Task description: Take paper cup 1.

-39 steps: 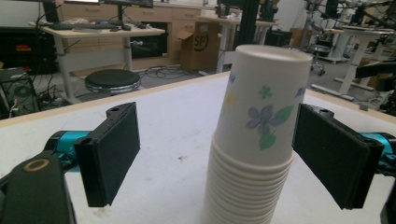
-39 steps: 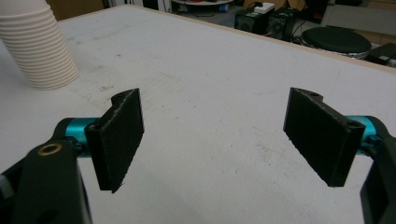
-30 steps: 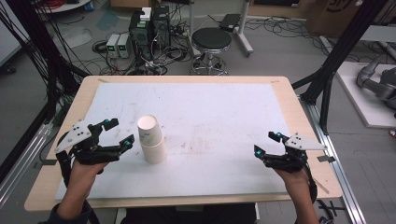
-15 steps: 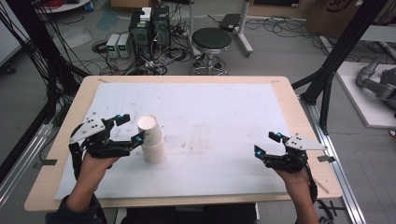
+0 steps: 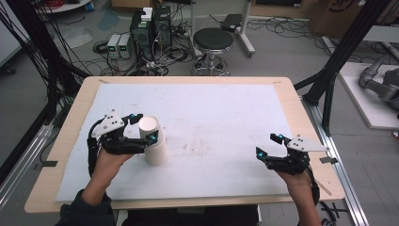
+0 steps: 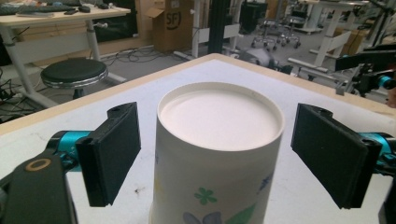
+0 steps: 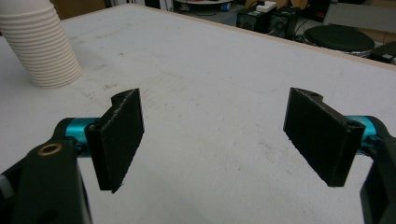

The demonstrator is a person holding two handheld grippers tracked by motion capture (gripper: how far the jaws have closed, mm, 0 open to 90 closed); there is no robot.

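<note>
Reaching for a stack of paper cups (image 5: 153,146) that stands upside down on the white tabletop (image 5: 226,122), left of centre and toward the near edge. Left gripper (image 5: 141,136) has come level w/ the stack; its jaws sit one on each side of the top cup, spread wide, w/ clear gaps between pads and cup wall. They have just been closing a little, w/ the cup between them, but nothing is grasped yet. Left gripper view: cup base (image 6: 220,116) faces up, green and blue print on the side, both pads apart from it. Right gripper (image 5: 268,148) rests near the right near corner, well apart from the stack, jaws released and empty.

Progress, as I judge it: approach done, grip not made; closing on the cup and whatever lift or separating follows are left.
</note>
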